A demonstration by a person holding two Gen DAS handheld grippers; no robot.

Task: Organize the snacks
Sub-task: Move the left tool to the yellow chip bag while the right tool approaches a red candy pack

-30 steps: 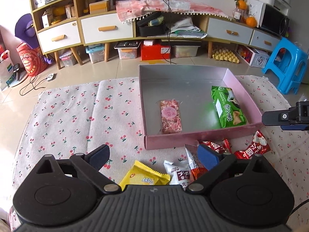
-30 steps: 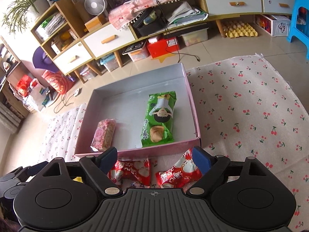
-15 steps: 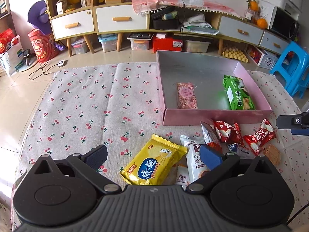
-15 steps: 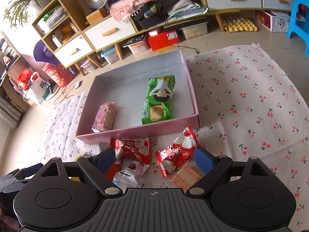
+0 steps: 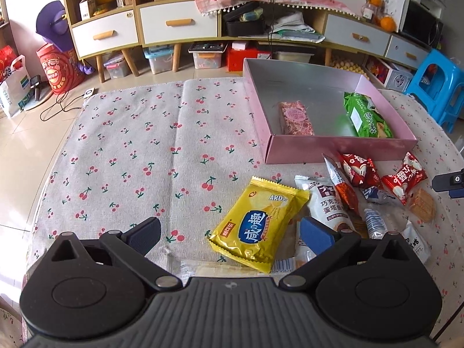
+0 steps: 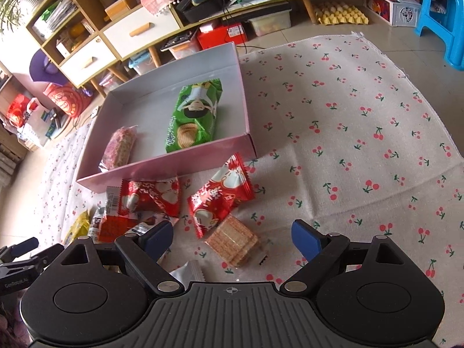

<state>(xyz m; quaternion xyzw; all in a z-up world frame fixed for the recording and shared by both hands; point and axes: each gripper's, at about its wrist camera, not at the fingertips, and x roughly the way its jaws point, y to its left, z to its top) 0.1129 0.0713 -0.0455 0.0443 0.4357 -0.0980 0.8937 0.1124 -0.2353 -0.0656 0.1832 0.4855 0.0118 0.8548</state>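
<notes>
Both grippers are hovering with jaws spread wide and nothing between them, having drawn back from the box over the last second — more of the loose pile is showing under each camera than a moment ago. The left gripper (image 5: 229, 232) is hanging just above the yellow foil cracker packet (image 5: 259, 221), which is lying flat on the cherry-print cloth (image 5: 130, 145). The right gripper (image 6: 232, 236) is sitting over the clear-wrapped square wafer biscuit (image 6: 233, 240), with two red foil snack packets (image 6: 219, 198) just beyond it (the rest of the heap is partly hidden by the fingers). Farther off, the shallow pink cardboard box (image 6: 162, 166) is holding only the pink speckled bar (image 6: 119, 148) and the long green biscuit packet (image 6: 194, 116), lying well apart. The retreat suggests a drop is finished and the next pick is being lined up — most snacks are still waiting outside.
</notes>
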